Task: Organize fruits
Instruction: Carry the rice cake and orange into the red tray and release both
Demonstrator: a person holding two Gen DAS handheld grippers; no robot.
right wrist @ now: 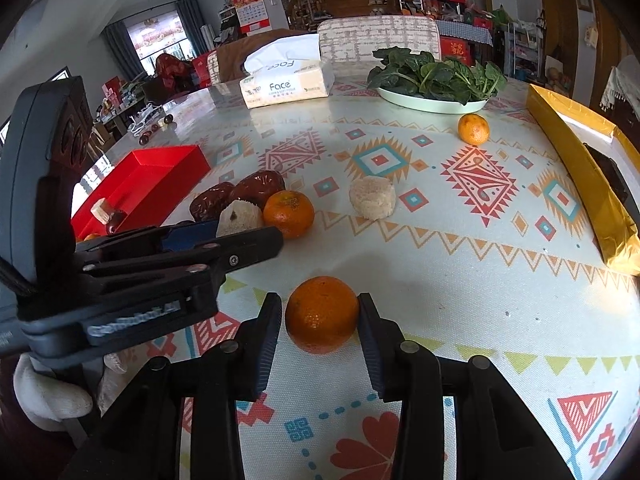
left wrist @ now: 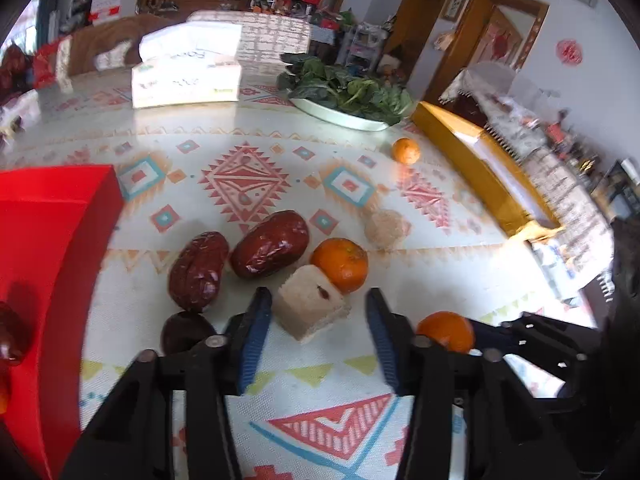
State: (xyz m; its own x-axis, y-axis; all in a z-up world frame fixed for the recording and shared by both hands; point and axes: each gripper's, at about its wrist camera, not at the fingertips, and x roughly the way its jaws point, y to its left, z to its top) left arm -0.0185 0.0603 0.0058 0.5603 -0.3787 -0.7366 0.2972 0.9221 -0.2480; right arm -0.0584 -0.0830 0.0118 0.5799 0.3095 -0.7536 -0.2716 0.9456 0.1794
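- Your left claw [left wrist: 316,308] stands partly open, pointing down at the table [left wrist: 440,264]. A pale cake cube [left wrist: 310,306] with one dark speck on its face sits between the fingertips; the left pad is just beside it, the right pad clear of it. Nothing is held.
- Just ahead of that claw, touching the cube's far corner, lies a glossy mandarin [left wrist: 340,264] with a green stem dimple.
- Ahead and to its left lie two wrinkled, dark red dates [left wrist: 270,250], side by side. A third, darker fruit [left wrist: 184,332] sits beside the left finger.
- The red tray [left wrist: 52,240] is at far left of that claw.
- Your right claw [right wrist: 318,320] is partly open around a second mandarin [right wrist: 322,314], round, pitted, bright orange. It rests on the table; whether the pads touch it you cannot tell.
- Farther ahead of the right claw lies a round pale cake [right wrist: 372,198]; beyond it a third mandarin [right wrist: 473,129], near the greens plate [right wrist: 432,105].
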